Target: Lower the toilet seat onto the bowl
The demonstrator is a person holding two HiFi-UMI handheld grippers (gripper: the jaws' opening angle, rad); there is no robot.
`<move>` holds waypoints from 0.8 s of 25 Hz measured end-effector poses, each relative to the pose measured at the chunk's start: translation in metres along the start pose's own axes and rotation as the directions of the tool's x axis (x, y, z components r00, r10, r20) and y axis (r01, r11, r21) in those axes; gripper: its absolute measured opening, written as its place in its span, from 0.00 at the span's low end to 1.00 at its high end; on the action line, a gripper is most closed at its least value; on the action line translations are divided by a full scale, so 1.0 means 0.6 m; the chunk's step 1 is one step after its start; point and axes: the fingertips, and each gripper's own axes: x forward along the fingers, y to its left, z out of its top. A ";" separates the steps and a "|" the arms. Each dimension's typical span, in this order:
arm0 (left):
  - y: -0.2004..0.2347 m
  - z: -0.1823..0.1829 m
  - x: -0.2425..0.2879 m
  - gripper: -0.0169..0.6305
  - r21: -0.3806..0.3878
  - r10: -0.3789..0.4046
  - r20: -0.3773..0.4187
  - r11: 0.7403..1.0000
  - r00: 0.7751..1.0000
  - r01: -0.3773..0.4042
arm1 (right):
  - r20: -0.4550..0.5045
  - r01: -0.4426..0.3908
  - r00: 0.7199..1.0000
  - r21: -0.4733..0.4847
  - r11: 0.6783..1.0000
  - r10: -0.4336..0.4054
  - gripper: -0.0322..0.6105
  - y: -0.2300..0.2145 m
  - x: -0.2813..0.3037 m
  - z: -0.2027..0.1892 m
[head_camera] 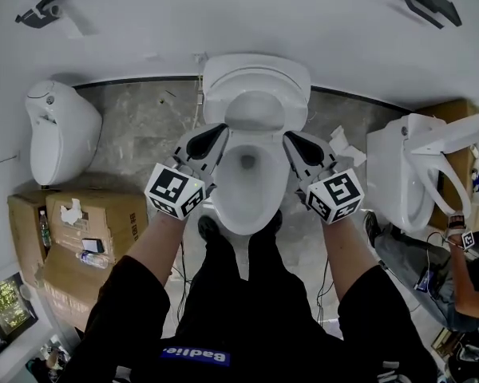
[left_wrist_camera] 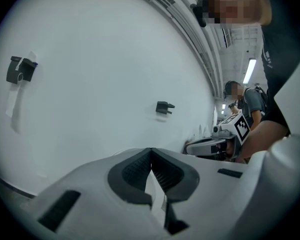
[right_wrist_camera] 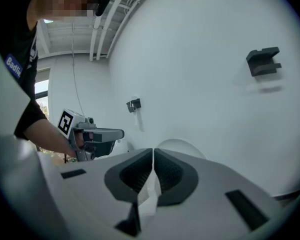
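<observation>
Seat upright: the toilet seat (head_camera: 255,76) stands raised at the back of the toilet, leaning toward the white wall (head_camera: 223,14), and the bowl (head_camera: 254,214) below it lies uncovered. From your head view the seat and the lid behind it look pressed flat together, so I can't cleanly tell one from the other.

Your left claw (head_camera: 215,134) sits at the bowl's left side and your right claw (head_camera: 292,140) at its right side. Both point toward the wall, with their tips close to where the rim meets the raised seat. Whether either tip touches the porcelain isn't clear from above.

Both claws are clenched with nothing in them. In the left gripper view the dark ribbed pads (left_wrist_camera: 162,176) meet at the tip, and only bare wall shows beyond them. The right gripper view shows the same, with the rounded white top of the seat just past the tip.

You're standing right up against the front of the bowl, your shoes (head_camera: 209,228) on the grey floor (head_camera: 144,126). A second toilet (head_camera: 60,130) stands to your left above some cardboard boxes (head_camera: 88,222). A third toilet (head_camera: 399,178), its own seat lifted, stands to your right, with another person (head_camera: 467,282) beside it.
</observation>
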 end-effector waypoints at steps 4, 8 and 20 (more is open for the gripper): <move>0.058 -0.026 0.029 0.05 0.032 0.032 -0.031 0.999 0.999 -0.031 | -0.018 0.032 0.999 -0.014 0.999 -0.032 0.10 -0.050 0.026 -0.020; 0.106 -0.055 0.056 0.05 0.071 0.054 -0.064 0.996 0.996 -0.050 | -0.050 0.050 0.997 -0.034 0.998 -0.052 0.10 -0.099 0.051 -0.045; 0.192 -0.114 0.113 0.19 0.168 0.071 -0.153 0.985 0.986 -0.045 | -0.143 0.083 0.985 -0.124 0.989 -0.101 0.28 -0.204 0.106 -0.080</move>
